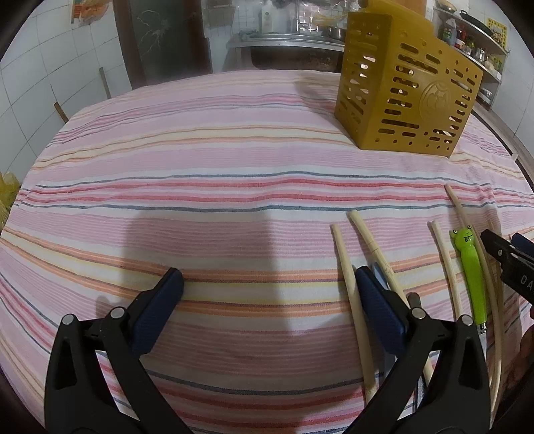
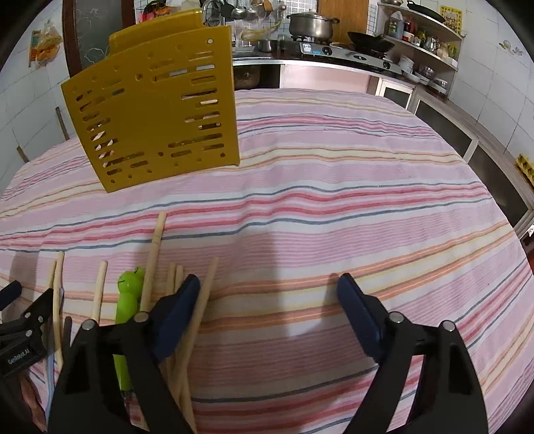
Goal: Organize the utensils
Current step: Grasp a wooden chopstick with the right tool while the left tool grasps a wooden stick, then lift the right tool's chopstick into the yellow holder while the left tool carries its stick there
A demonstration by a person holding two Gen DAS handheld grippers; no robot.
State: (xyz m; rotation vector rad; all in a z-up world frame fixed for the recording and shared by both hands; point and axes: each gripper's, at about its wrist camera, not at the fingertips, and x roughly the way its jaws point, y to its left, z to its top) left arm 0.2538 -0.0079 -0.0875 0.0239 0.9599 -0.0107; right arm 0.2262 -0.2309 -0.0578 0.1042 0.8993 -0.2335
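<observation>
A yellow perforated utensil holder [image 1: 407,86] stands upright on the striped tablecloth, far right in the left wrist view and upper left in the right wrist view [image 2: 157,120]. Several pale wooden chopsticks [image 1: 350,283] and a green frog-handled utensil [image 1: 472,267] lie side by side on the cloth. My left gripper [image 1: 268,278] is open and empty, its right finger beside the chopsticks. My right gripper [image 2: 268,285] is open and empty, its left finger over the chopsticks [image 2: 152,263] and near the frog utensil [image 2: 128,293].
The table [image 2: 333,173] is covered with a pink striped cloth. Behind it are a kitchen counter with a stove and pot [image 2: 312,25], shelves [image 2: 420,36] at right, and a tiled wall. The other gripper shows at each view's edge [image 1: 507,263].
</observation>
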